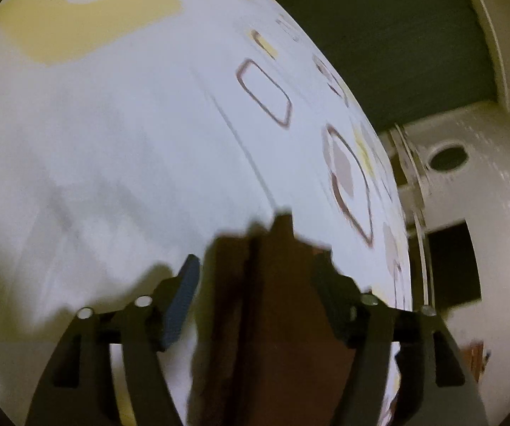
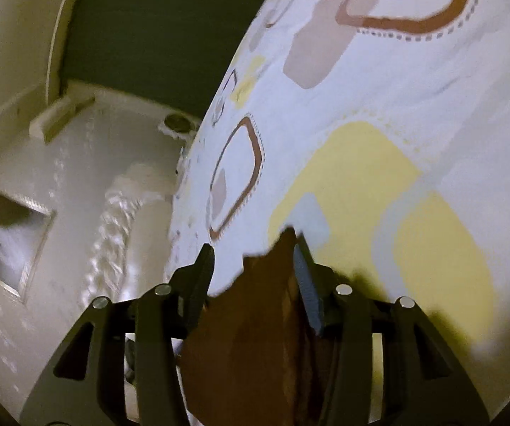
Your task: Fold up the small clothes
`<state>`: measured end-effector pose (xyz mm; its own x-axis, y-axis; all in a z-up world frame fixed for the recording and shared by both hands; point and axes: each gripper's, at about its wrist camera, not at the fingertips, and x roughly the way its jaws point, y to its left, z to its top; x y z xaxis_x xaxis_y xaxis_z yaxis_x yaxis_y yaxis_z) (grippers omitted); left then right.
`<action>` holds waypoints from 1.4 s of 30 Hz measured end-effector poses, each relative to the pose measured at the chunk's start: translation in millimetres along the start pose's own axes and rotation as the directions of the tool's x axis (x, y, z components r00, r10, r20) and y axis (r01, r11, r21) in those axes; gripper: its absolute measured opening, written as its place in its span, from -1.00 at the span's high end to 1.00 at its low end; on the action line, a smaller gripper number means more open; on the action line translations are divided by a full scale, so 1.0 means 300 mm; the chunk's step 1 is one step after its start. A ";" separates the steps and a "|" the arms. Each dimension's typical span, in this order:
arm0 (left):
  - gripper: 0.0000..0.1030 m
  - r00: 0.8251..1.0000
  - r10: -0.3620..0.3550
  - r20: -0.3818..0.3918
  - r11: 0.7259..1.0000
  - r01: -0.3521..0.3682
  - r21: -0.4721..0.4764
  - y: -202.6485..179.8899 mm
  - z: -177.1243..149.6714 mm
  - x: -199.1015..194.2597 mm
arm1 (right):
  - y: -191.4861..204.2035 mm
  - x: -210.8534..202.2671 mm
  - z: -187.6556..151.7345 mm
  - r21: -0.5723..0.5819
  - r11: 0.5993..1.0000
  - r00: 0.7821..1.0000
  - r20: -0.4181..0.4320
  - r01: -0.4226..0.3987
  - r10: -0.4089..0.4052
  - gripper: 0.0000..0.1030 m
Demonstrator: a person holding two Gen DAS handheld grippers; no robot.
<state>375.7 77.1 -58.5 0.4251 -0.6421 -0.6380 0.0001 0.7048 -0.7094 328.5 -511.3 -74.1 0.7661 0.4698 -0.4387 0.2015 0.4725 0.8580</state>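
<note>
A dark brown cloth (image 1: 276, 301) lies between the fingers of my left gripper (image 1: 258, 277), which hangs over a white patterned sheet (image 1: 113, 124). The jaws stand apart around the cloth, with a gap beside the left blue pad (image 1: 180, 305). In the right wrist view the same brown cloth (image 2: 255, 319) sits between the fingers of my right gripper (image 2: 255, 262). It rests against the right blue pad (image 2: 308, 291), and the left finger stands clear of it. Both views are blurred.
The sheet carries yellow patches (image 2: 361, 177) and brown outlined shapes (image 1: 265, 92). Its edge falls off toward a white floor (image 2: 77, 177). A dark green wall (image 1: 379, 35) stands behind, with a round dark hole (image 1: 448, 158) and a dark rectangular opening (image 1: 453, 266) nearby.
</note>
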 end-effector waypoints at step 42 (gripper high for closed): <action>0.78 0.955 -0.217 -0.200 0.960 0.173 -0.220 0.043 -0.374 -0.074 | 0.010 -0.039 -0.436 0.003 0.999 0.955 -0.291 -0.052 0.051 0.83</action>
<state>264.7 66.6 -87.0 0.2252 -0.8270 -0.5151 -0.1256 0.4997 -0.8571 240.5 -417.8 -101.2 0.5647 0.6897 -0.4532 0.1627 0.4453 0.8805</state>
